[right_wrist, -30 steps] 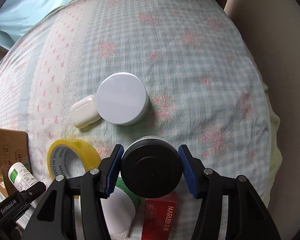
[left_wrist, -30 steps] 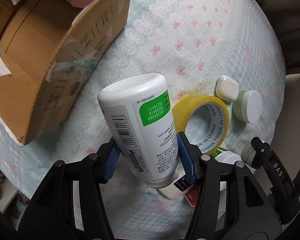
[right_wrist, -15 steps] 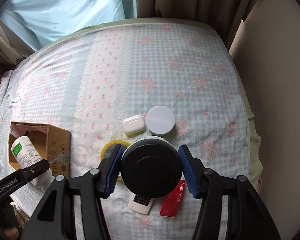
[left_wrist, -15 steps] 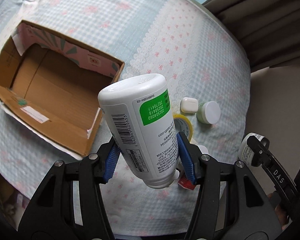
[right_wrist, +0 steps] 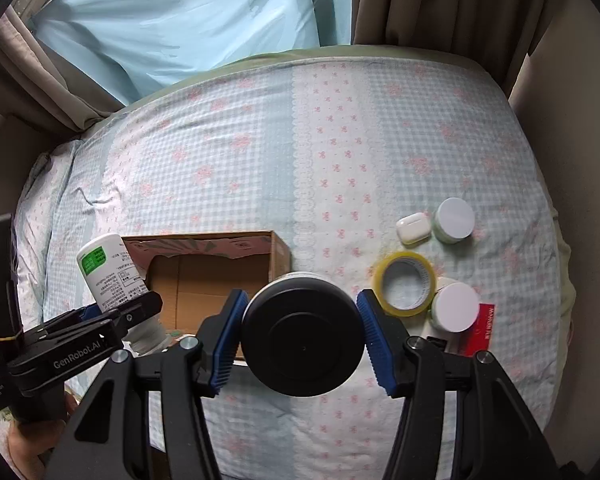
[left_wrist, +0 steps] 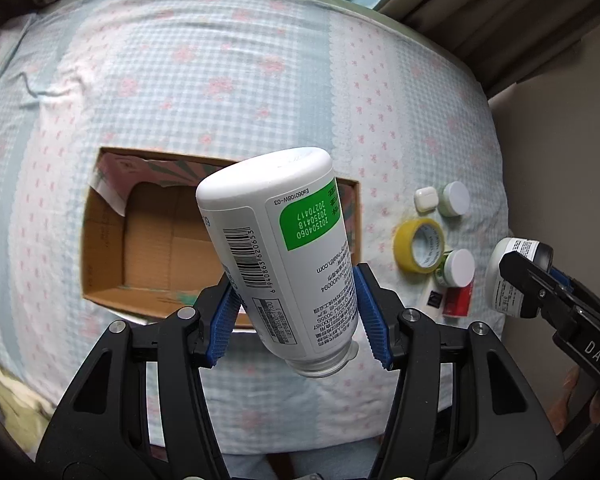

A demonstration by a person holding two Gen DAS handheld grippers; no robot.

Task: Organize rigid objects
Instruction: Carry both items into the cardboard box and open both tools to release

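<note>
While nothing can yet be made out inside the cardboard box [left_wrist: 168,248], looks like early going: two items lifted, none put away, as far as the box floor shows. Clamped in the left gripper [left_wrist: 296,316], a white bottle [left_wrist: 276,248] with a green label, pinched across its lower body between the blue pads [left_wrist: 366,316], cap end toward the camera and base tipped up and away. Clenched in the right gripper [right_wrist: 302,340], a jar with a black lid [right_wrist: 302,344], lid facing the camera, gripped on both sides.

Left on the checked bedsheet [right_wrist: 260,168], well apart from the box on its right: a yellow tape roll [right_wrist: 405,289], a white earbud case [right_wrist: 413,229] just beside a green jar with a white lid [right_wrist: 454,220], a second white-lidded jar [right_wrist: 455,307] touching the tape roll, a red packet [right_wrist: 480,330], and something small and dark near it, too hidden to name.

Both grippers held high above the bed, looking steeply down. Left one hanging over the box's near edge, bottle roughly above the opening. Right one just to the right of the box, between it and the remaining clutter. Probably next: lowering each item into the box and letting go.
</note>
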